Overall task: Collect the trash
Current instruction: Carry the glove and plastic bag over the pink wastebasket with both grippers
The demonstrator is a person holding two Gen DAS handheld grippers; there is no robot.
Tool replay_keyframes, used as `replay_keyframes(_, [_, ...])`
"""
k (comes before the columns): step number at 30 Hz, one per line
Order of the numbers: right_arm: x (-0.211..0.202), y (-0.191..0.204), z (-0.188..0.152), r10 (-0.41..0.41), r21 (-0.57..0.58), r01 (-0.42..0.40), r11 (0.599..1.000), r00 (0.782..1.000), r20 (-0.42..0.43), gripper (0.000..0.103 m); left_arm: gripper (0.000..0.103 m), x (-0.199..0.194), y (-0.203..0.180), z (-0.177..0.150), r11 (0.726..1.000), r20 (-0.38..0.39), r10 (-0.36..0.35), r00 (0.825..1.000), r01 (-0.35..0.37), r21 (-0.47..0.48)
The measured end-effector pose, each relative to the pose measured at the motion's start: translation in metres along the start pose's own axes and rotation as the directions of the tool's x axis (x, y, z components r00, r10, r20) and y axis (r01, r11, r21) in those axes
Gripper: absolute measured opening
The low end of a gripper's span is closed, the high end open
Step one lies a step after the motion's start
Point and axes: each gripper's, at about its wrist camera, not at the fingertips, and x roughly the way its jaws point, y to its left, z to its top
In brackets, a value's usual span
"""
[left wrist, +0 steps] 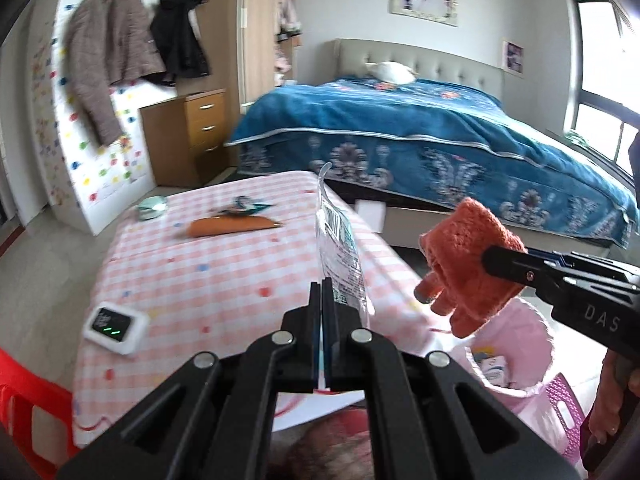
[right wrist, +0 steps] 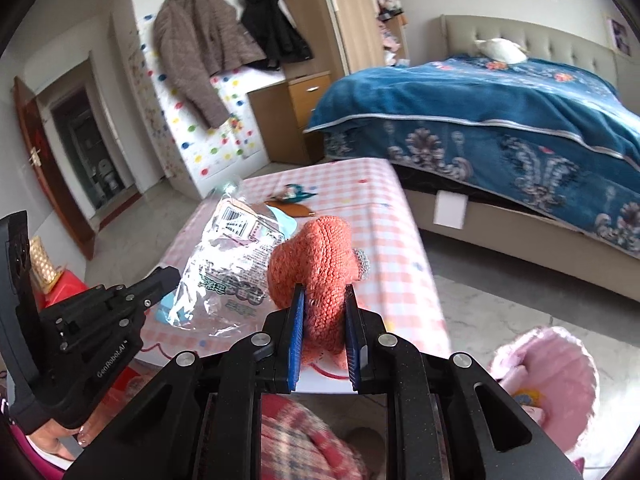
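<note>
- Your left hand-held gripper [left wrist: 322, 288] is clenched tight on a clear plastic wrapper [left wrist: 340, 248], which stands up from the fingertips above the near part of the worktop [left wrist: 192, 272].
- Your right hand-held gripper [right wrist: 323, 300] is grasping an orange knitted glove [right wrist: 316, 264], its blue pads [right wrist: 297, 332] pressed against both sides of the knit.
- From the left wrist view, that glove hangs with its fingers pointing down, off the right edge of the worktop and above a pink bag [left wrist: 516, 360].
- From the right wrist view, the wrapper [right wrist: 232, 264] shows crumpled, with a barcode near its top, just left of the glove.
- Both held items are up in the air, clear of the pink checked cloth.
- On the worktop you've got an orange pouch [left wrist: 230, 226], a teal scrap [left wrist: 250, 205] behind it and a pale green round thing [left wrist: 153, 207] at the far left.
- A white device with a lit green display [left wrist: 115, 324] lies by the near left edge.
- A bed with a blue floral cover [left wrist: 420, 132] fills the room behind the worktop.
</note>
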Motion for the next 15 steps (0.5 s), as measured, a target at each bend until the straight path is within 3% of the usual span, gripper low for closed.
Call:
replay_keyframes(6, [-0.029, -0.033, -0.013, -0.074, 0.046, 0.073, 0.996, 0.997, 0.022, 0.018, 0.000, 0.018, -0.055, -0.002, 0.990, -0.040, -0.104, 0.994, 0.108, 0.091])
replay_keyframes(9, [-0.049, -0.061, -0.025, -0.148, 0.091, 0.145, 0.985, 0.989, 0.020, 0.018, 0.000, 0.026, -0.081, -0.004, 0.979, -0.060, -0.152, 0.987, 0.159, 0.126])
replay_keyframes(15, [-0.072, -0.100, -0.037, -0.227, 0.157, 0.222, 0.962, 0.974, 0.009, 0.018, 0.000, 0.040, -0.146, -0.006, 0.936, -0.094, -0.262, 0.961, 0.276, 0.219])
